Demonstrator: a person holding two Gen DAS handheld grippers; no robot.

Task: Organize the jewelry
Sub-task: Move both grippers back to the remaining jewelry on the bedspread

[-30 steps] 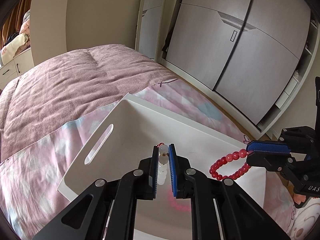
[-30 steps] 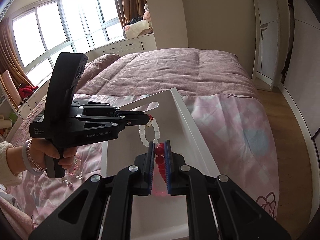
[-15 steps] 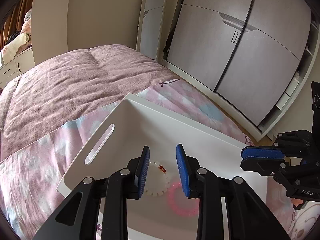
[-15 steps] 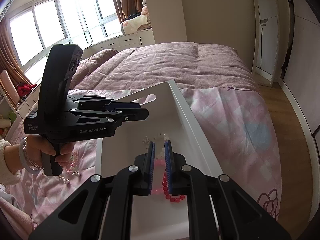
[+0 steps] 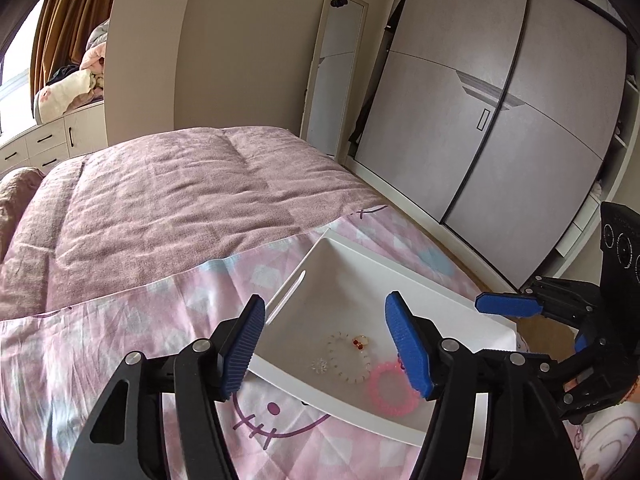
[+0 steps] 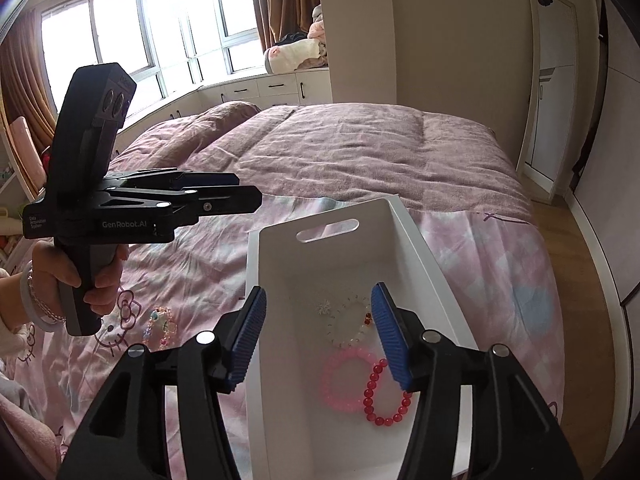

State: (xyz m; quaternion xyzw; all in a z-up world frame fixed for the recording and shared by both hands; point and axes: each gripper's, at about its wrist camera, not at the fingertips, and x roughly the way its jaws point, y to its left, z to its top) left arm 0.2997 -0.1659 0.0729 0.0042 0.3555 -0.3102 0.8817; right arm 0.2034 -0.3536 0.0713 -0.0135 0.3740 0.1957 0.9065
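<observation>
A white tray (image 6: 420, 256) lies on the bed; it also shows in the left wrist view (image 5: 432, 280). In it lie a white bead bracelet (image 6: 345, 330), a pink bracelet (image 6: 340, 380), a red bead bracelet (image 6: 378, 398) and a small clear piece (image 6: 323, 307). The left view shows the white bracelet (image 5: 347, 360) and pink bracelet (image 5: 390, 394). My left gripper (image 5: 324, 344) is open and empty above the tray's near edge. My right gripper (image 6: 318, 336) is open and empty above the tray. A colourful bracelet (image 6: 160, 326) lies on the sheet left of the tray.
The bed has a mauve blanket (image 6: 360, 148) and a pink printed sheet (image 5: 120, 328). A grey wardrobe (image 5: 500, 120) and tall mirror (image 5: 332, 68) stand beyond the bed. Windows and drawers (image 6: 260, 88) are at the far side.
Both grippers opened and let go: the white bracelet and the red bracelet dropped into the tray. Both grippers then pulled back and up from the tray.
</observation>
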